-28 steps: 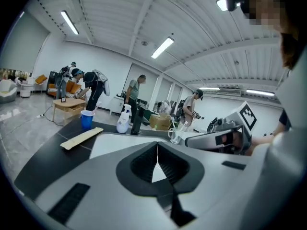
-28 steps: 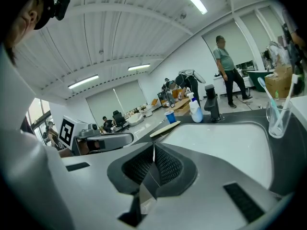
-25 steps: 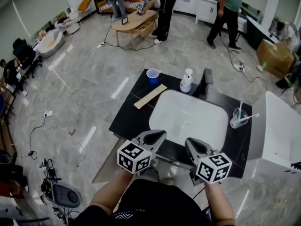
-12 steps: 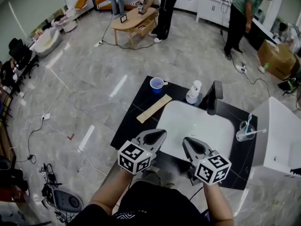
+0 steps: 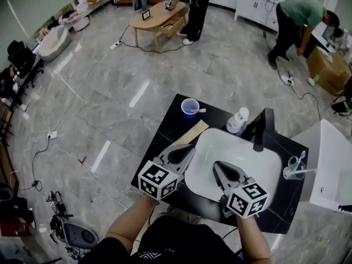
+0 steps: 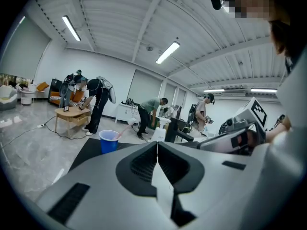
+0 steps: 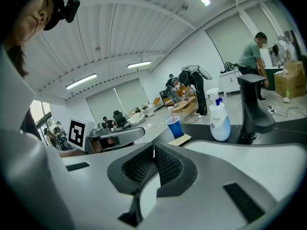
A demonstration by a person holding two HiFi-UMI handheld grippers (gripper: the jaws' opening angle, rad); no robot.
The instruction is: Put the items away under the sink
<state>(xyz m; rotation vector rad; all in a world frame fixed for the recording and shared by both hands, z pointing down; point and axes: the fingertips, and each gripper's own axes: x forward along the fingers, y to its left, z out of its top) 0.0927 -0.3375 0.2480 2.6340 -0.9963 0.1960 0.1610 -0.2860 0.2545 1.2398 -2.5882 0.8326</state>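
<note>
A grey marble floor (image 5: pixel 104 103) is seen all around, and on it a black counter (image 5: pixel 162 147) is set with a white sink (image 5: pixel 234 147) sunk into its top. A white fixture (image 5: pixel 330 164) is placed just beside the counter's right end.

Two grippers are held over the counter's near side. The left gripper (image 5: pixel 188 148) is pointed at the sink's left rim; its jaws are seen pressed together, with nothing between them. The right gripper (image 5: pixel 218 165) is held over the near part of the sink, and its jaws are likewise closed tight on nothing.

All the items are found on the counter top. A black tap (image 5: pixel 263 128) is mounted at the far rim of the sink. A wooden strip (image 5: pixel 195 132) is laid flat at the sink's far left corner. A white pump bottle (image 5: pixel 238 121) is stood upright just left of the tap. A blue cup (image 5: pixel 190 108) with a stick in it is set at the far left corner of the counter. A clear glass (image 5: pixel 291 171) holding toothbrushes is placed to the right of the sink.
</note>
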